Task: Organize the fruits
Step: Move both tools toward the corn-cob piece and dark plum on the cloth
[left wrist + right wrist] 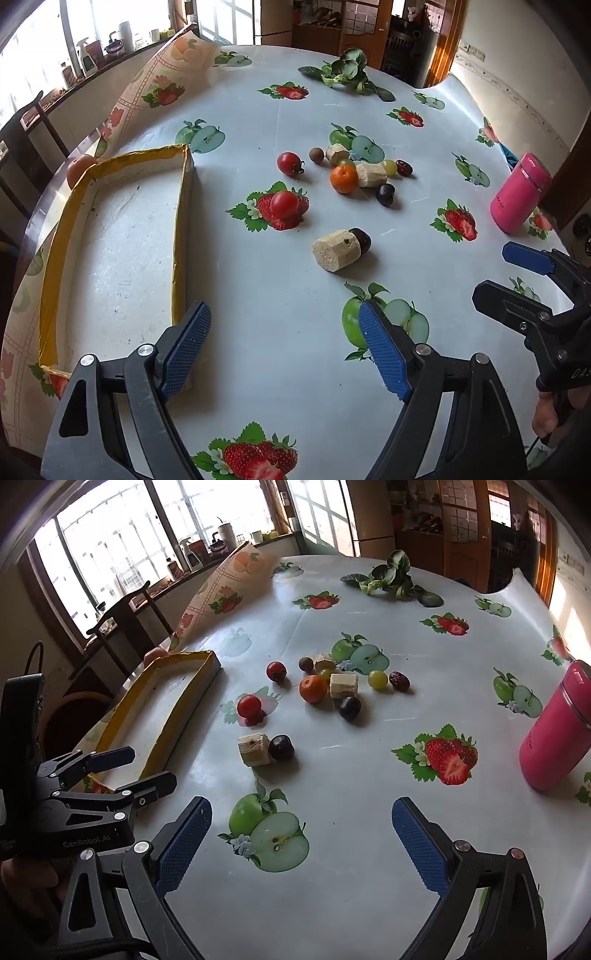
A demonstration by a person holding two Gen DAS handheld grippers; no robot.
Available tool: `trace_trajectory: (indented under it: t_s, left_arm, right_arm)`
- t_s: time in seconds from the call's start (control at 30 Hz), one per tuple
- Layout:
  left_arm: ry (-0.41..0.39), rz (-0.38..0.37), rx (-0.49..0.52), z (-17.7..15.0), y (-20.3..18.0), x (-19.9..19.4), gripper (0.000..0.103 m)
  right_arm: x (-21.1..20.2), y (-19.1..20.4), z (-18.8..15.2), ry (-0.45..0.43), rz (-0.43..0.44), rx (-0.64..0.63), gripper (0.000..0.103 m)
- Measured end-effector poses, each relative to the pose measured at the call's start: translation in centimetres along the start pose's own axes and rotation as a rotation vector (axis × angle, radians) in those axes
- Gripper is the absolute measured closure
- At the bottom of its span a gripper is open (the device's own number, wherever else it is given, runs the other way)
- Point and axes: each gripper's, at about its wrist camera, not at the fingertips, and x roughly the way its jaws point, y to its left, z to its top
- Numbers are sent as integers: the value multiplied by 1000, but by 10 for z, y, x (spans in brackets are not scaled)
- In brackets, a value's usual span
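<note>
Loose fruit lies mid-table: two cherry tomatoes (290, 162) (284, 204), an orange (344, 179), a green grape (388, 167), a red date (403, 167), dark plums (385, 194) (281, 746) and pale cane chunks (334, 250). At the left stands a shallow yellow-rimmed tray (177, 236) with nothing in it. My left gripper (284, 314) hovers open over the cloth just right of the tray's near corner. Over the near table, short of the fruit, my right gripper (301, 805) is also open and holds nothing.
A pink bottle (557, 727) stands at the table's right edge. Leafy greens (343, 72) lie at the far side. A round fruit (79, 168) sits behind the tray. The fruit-print cloth curls up at the far left (162, 81), with a chair (122, 624) beyond.
</note>
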Motion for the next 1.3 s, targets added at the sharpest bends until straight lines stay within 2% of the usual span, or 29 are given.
trace_trajectory:
  t_s: [0.57,1.3]
  left_arm:
    - [50,-55,-8,2,-3,24,20]
    - [64,-75,-12,14,-8,44,20]
  right_arm:
    - [9,-10,6,15,-8,13,5]
    - [22,-24,11,26,-12,46,5]
